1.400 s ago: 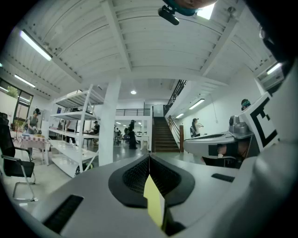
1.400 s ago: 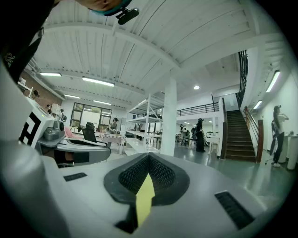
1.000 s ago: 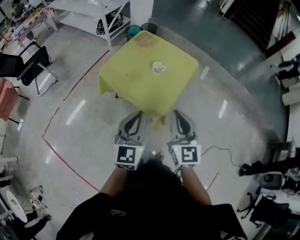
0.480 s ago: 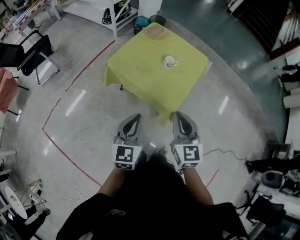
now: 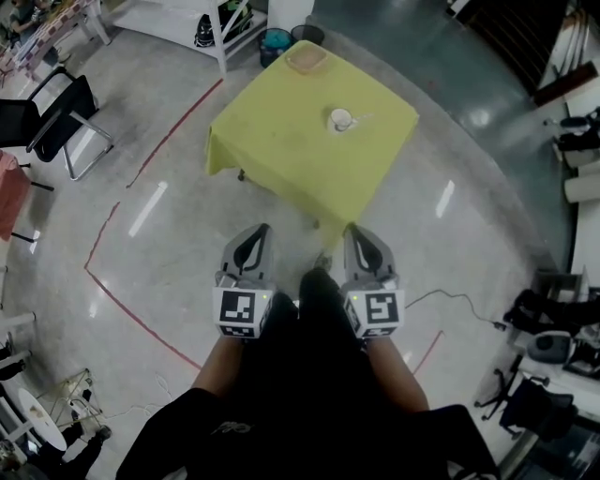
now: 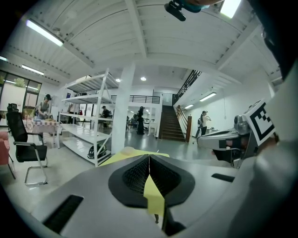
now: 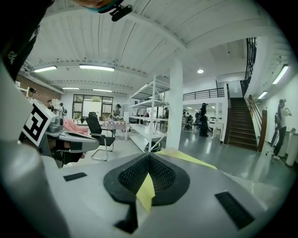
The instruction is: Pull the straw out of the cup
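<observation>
A white cup (image 5: 340, 120) stands on the yellow-clothed table (image 5: 281, 141), with a thin straw (image 5: 358, 117) leaning out to its right. The table lies well ahead of me across open floor. In the head view my left gripper (image 5: 255, 231) and right gripper (image 5: 355, 229) are held side by side near my body, both short of the table's near corner. Each is shut with nothing between the jaws. The left gripper view shows its jaws (image 6: 149, 157) closed, with a strip of yellow table (image 6: 122, 156) beyond. The right gripper (image 7: 149, 156) looks the same.
A shallow tan dish (image 5: 307, 60) sits at the table's far corner. Two bins (image 5: 277, 39) and white shelving (image 5: 202, 19) stand behind it. A black chair (image 5: 58, 117) is at the left, a red floor line (image 5: 122, 211) runs past, and a cable (image 5: 450, 305) and equipment (image 5: 553, 342) are at the right.
The table and cup have slid up and to the right in the head view as the person walks. A dark leg has come forward between the grippers. Both stay shut.
</observation>
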### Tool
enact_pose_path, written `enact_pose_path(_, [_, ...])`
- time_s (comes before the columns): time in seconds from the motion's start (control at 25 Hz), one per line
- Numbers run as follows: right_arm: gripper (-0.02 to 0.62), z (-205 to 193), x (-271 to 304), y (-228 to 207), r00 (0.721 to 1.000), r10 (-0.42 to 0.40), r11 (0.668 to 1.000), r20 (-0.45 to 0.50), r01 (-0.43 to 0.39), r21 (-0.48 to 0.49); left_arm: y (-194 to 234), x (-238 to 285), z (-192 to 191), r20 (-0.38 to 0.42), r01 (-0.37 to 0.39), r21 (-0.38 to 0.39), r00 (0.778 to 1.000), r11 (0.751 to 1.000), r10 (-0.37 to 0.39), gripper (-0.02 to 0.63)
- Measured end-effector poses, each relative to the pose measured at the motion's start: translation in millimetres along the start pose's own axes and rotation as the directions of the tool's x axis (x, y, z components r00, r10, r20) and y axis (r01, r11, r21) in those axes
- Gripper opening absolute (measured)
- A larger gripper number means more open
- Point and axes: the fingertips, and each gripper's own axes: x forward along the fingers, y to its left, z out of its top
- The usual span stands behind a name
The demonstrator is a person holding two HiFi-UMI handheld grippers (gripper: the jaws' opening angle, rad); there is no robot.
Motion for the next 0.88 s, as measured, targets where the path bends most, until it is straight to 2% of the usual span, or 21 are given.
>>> enact_pose_path(0.32, [0.017,3,49,-32,1.0,0.009,0.999,0.009,-0.009,0.042,5,35,-3,-0.051,-0.014,0.005,0.999,1.0,0.014,0.044])
enact_pose_path(0.56, [0.017,18,96,-62,0.999,0.038,0.996,0.024,-0.04,0.079,22,85,10,-0.077,-0.042,0.019,0.996,0.999,0.044,0.044])
enact_pose_path(0.68, [0.017,19,119,-84,0.999,0.042,0.996,0.013,-0.043,0.083,21,118,17,-0.093,-0.023,0.02,0.995,1.0,0.025,0.044])
enact_pose_path(0.88, [0.017,2,150,-138,0.998,0.051,0.993,-0.026,-0.048,0.108,-5,192,23,-0.144,0.048,0.051,0.989,0.998,-0.04,0.044])
